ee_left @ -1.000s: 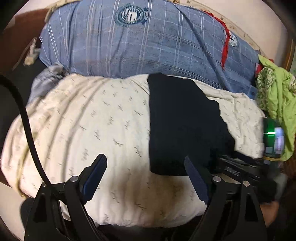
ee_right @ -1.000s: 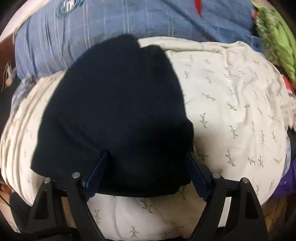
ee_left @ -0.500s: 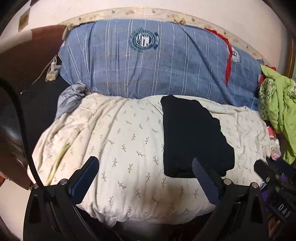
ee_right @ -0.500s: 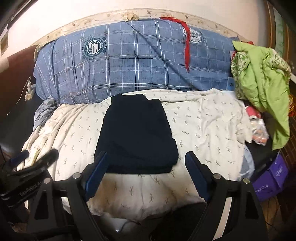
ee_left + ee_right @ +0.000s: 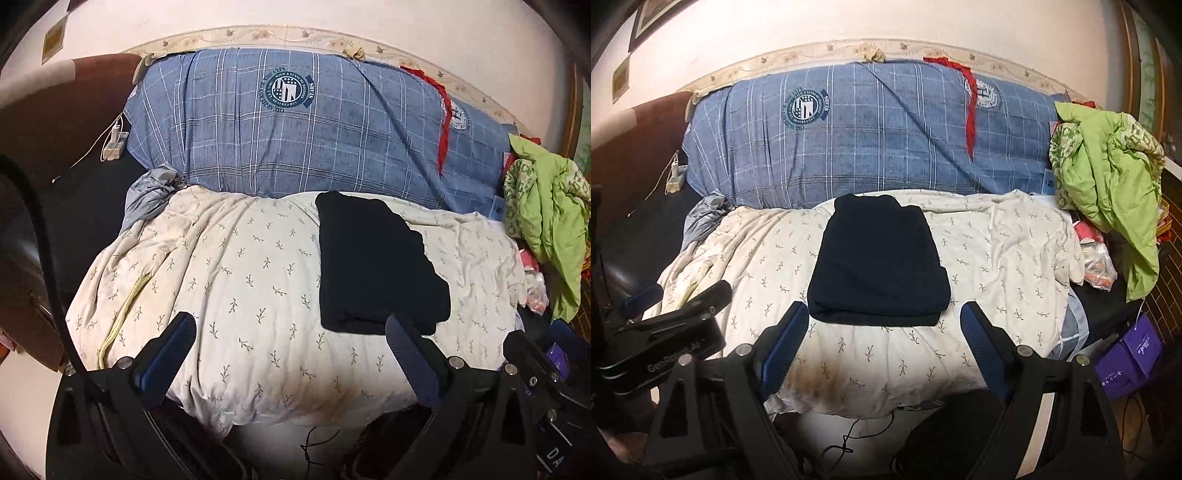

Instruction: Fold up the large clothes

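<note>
A dark navy garment (image 5: 373, 262) (image 5: 879, 258) lies folded into a neat rectangle on a cream leaf-print quilt (image 5: 240, 277) (image 5: 997, 258). My left gripper (image 5: 289, 323) hovers open above the quilt's near edge, nothing between its blue pads, with the garment ahead to its right. My right gripper (image 5: 884, 310) is open too, centred just short of the garment's near edge and clear of it. Each gripper shows in the other's view: the left one (image 5: 676, 299) at lower left, the right one (image 5: 528, 354) at lower right.
A blue plaid duvet (image 5: 295, 140) is piled behind the quilt against the wall. Crumpled green cloth (image 5: 1108, 166) sits at the right, above plastic bags and a purple box (image 5: 1134, 350). A power strip (image 5: 114, 144) lies at the left. Cables trail on the floor below.
Both grippers have pulled back and up from the bed, so the folded garment looks smaller and farther. The right jaws no longer straddle it, and the left jaws stand wider.
</note>
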Tool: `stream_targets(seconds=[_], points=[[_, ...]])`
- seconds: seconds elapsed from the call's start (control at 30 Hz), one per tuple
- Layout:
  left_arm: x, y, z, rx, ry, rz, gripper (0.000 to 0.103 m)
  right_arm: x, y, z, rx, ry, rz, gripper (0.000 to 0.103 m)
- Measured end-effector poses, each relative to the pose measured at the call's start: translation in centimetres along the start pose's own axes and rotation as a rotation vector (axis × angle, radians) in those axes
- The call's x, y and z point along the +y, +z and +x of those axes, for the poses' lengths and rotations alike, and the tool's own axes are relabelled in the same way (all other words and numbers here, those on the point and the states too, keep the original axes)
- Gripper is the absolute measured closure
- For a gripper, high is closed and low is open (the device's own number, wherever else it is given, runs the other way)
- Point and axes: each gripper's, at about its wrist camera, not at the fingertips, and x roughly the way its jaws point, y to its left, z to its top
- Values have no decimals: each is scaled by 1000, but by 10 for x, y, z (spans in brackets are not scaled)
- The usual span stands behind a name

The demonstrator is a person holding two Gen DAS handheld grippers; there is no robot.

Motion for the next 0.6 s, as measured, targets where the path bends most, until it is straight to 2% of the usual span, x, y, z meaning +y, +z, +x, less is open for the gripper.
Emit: stream_targets(seconds=[0.6], points=[[6, -12, -18, 8, 12, 9, 1, 1, -12, -17, -8, 3, 17, 19]])
